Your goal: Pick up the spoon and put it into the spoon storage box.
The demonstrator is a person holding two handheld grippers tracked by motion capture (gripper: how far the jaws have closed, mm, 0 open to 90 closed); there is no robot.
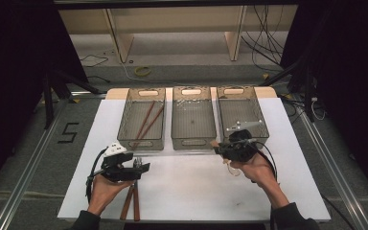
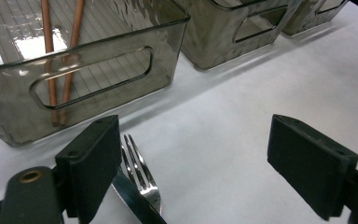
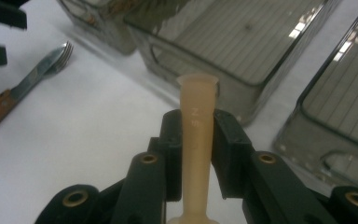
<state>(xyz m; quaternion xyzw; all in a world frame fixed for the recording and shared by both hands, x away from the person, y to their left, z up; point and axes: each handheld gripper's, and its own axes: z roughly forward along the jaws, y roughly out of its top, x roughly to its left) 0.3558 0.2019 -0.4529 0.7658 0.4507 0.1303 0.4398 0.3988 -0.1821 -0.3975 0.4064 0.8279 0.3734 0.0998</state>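
My right gripper (image 1: pixel 222 149) is shut on the handle of a cream plastic utensil (image 3: pixel 198 88), held above the table in front of the middle basket (image 1: pixel 193 139). The handle's flat end (image 1: pixel 214 143) sticks out past the jaws, and its other end is hidden under the hand. My left gripper (image 2: pixel 198 154) stands open low over the table at the left (image 1: pixel 135 164). Beside its left jaw lie a metal fork (image 2: pixel 142 175) and a knife (image 2: pixel 133 203), both with wooden handles (image 1: pixel 130 201). Nothing is between its pads.
Three grey see-through baskets stand in a row at the back of the white mat. The left basket (image 1: pixel 124 129) holds two brown chopsticks (image 1: pixel 146 122). The right basket (image 1: pixel 263 127) stands just behind my right gripper. Bare mat (image 1: pixel 187 187) lies between the two hands.
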